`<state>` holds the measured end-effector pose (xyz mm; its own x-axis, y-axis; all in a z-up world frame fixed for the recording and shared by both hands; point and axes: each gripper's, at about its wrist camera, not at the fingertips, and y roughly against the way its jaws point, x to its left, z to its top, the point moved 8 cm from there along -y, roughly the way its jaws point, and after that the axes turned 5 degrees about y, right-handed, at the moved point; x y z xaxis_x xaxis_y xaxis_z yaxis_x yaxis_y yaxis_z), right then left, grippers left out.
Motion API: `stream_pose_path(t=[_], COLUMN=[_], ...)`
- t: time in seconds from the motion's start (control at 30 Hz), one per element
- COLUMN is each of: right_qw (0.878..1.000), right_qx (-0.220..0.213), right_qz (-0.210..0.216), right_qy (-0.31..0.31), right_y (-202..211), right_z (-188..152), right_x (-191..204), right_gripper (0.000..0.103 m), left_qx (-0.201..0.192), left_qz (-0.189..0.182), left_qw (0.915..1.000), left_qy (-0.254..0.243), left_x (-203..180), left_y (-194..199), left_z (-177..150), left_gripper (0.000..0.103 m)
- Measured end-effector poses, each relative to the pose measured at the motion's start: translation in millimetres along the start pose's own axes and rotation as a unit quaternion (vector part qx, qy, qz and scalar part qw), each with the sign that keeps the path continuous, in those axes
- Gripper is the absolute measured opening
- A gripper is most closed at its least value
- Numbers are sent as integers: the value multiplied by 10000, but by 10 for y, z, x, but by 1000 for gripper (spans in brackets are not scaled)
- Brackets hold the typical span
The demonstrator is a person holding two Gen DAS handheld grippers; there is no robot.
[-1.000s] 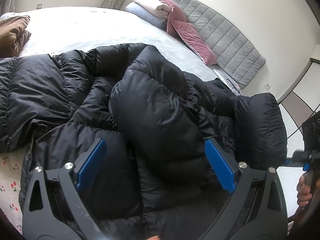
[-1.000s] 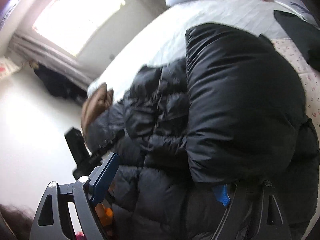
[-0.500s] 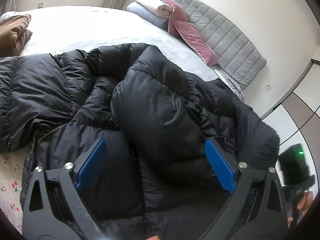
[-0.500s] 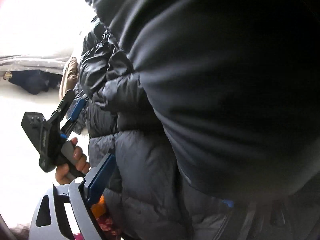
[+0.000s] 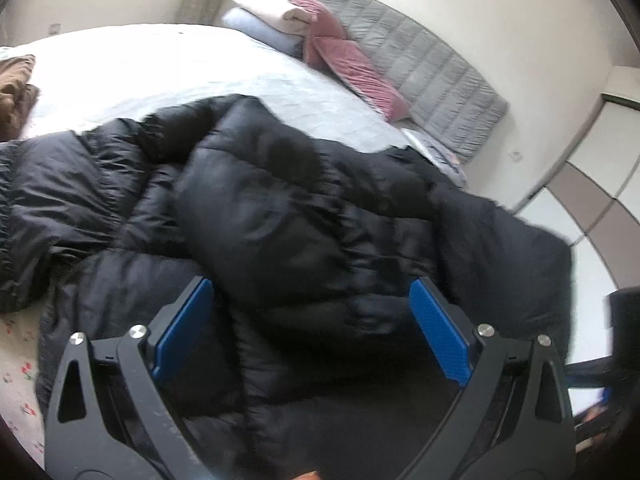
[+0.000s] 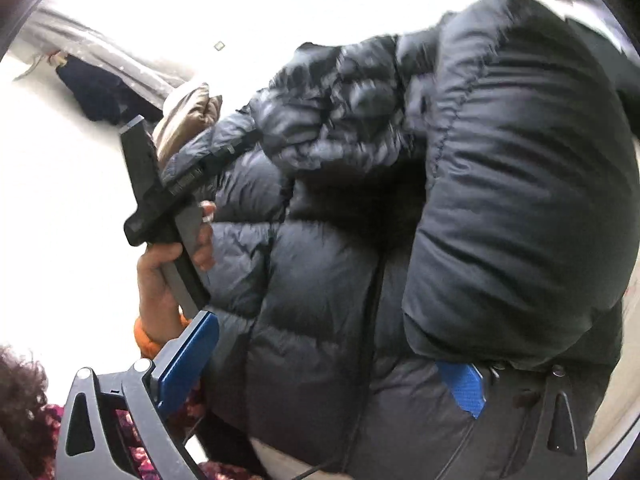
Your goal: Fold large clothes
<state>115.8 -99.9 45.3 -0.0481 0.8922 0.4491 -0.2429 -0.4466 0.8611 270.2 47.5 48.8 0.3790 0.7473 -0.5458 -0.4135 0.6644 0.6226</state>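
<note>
Far right: grey padded headboard [image 5: 432,68], two pink cushions [image 5: 352,68] leaning on it, folded pale blankets [image 5: 264,16] just beside. Far left: brown bundle [image 5: 16,92] on white bedspread [image 5: 160,76].

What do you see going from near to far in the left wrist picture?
Left tool → black puffer jacket → white bedspread → pink pillows → grey headboard.

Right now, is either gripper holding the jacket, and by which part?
The left gripper is open above the black puffer jacket, holding nothing. The right gripper is open too; a folded-over jacket section rests over its right finger, unclamped.
</note>
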Motion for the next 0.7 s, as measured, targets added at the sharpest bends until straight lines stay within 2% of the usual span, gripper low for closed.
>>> stream_pose_path(t=[0.07,0.1,0.2,0.23,0.4,0.47,0.53,0.57,0.6,0.63,0.67,0.7], right_qw=[10000,9999,9991,9989,9974,9969,9964,9964,9961,9961,9962,9960], right_qx=[9,-47,-208,-233,-346,-365,-392,-390,-411,-434,-468,-498], right_qz=[51,110,367,398,625,689,745,752,774,769,736,728], right_qy=[0,3,-72,-107,-72,-63,-49,-50,-70,-79,-89,-97], right_y=[-47,-68,-125,-146,-170,-150,-126,-112,-103,-102,-88,-73], right_z=[-66,-67,-58,-56,-80,-81,-69,-81,-76,-74,-67,-60], right_x=[-71,-91,-163,-172,-153,-145,-155,-170,-186,-192,-216,-239], right_gripper=[102,102,102,102,102,102,102,102,102,102,102,102], left_qx=[175,376,1058,1258,1998,2361,2634,2753,2852,2975,2941,2851], left_qz=[-277,-597,-1333,-1443,-1558,-1573,-1508,-1563,-1639,-1713,-1695,-1672], left_qw=[9994,9974,9848,9805,9610,9524,9486,9459,9426,9384,9399,9430], left_qy=[-59,-159,-354,-443,-1112,-1116,-901,-714,-573,-402,-366,-392], left_x=[-229,-433,-973,-1134,-1850,-2018,-2041,-2039,-2034,-2027,-2018,-2010], left_y=[-16,-39,-159,-213,-545,-746,-952,-1030,-1082,-1147,-1170,-1150], left_z=[-35,-75,-185,-222,-401,-504,-544,-559,-574,-594,-570,-551], left_gripper=[98,99,99,98,99,98,94,76,49,33,16,10])
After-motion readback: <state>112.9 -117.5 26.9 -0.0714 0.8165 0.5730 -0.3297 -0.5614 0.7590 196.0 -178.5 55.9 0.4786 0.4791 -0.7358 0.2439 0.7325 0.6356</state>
